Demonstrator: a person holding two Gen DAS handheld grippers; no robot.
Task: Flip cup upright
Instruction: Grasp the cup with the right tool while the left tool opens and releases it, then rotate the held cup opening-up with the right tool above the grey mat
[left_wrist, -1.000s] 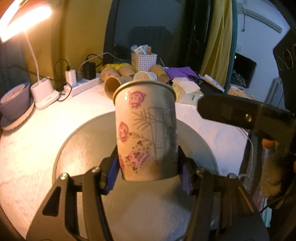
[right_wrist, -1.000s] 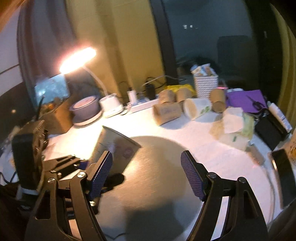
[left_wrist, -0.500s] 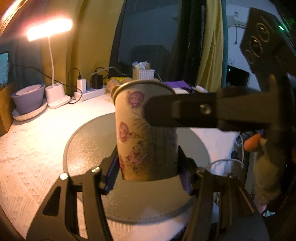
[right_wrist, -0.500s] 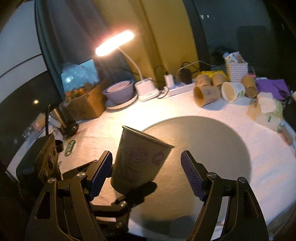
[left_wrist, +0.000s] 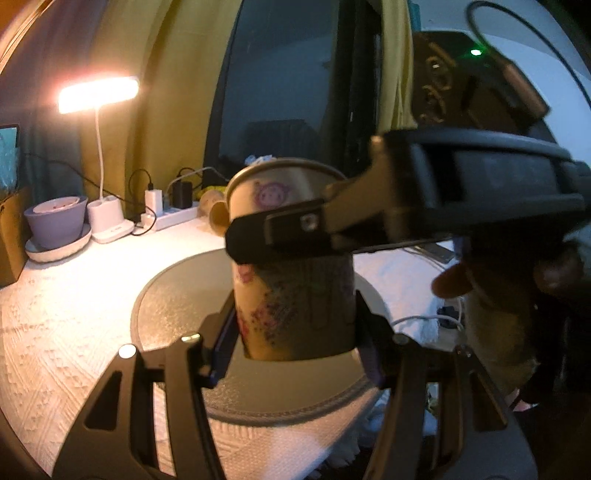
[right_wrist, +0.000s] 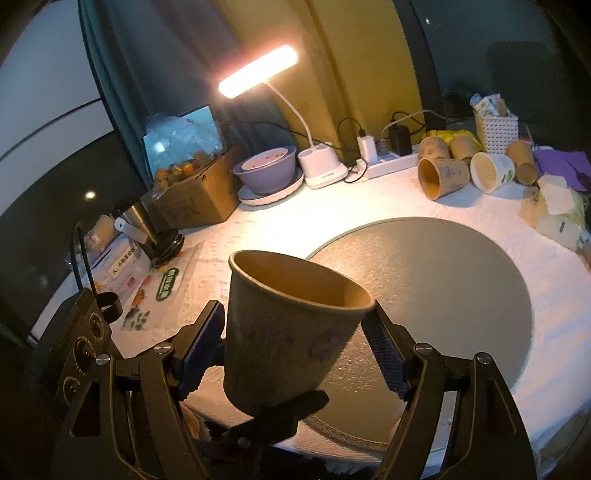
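A paper cup (left_wrist: 295, 291) with pink pig prints is held mouth-up above a round grey mat (left_wrist: 173, 310). My left gripper (left_wrist: 295, 347) is shut on its lower part. My right gripper (right_wrist: 295, 343) is open, its fingers on either side of the cup (right_wrist: 288, 332) below the rim, not clearly touching it. One right finger (left_wrist: 280, 232) crosses the cup's upper part in the left wrist view. The left gripper's fingers show under the cup's base in the right wrist view (right_wrist: 280, 410).
A lit desk lamp (right_wrist: 258, 72), a purple bowl on a plate (right_wrist: 266, 173), a power strip (right_wrist: 384, 164), several lying paper cups (right_wrist: 443, 177) and a white basket (right_wrist: 495, 129) line the table's back. A cardboard box (right_wrist: 192, 195) stands at the left.
The left gripper has lifted the cup higher and nearer the table's front edge. The right gripper has moved in so that its open fingers now straddle the cup.
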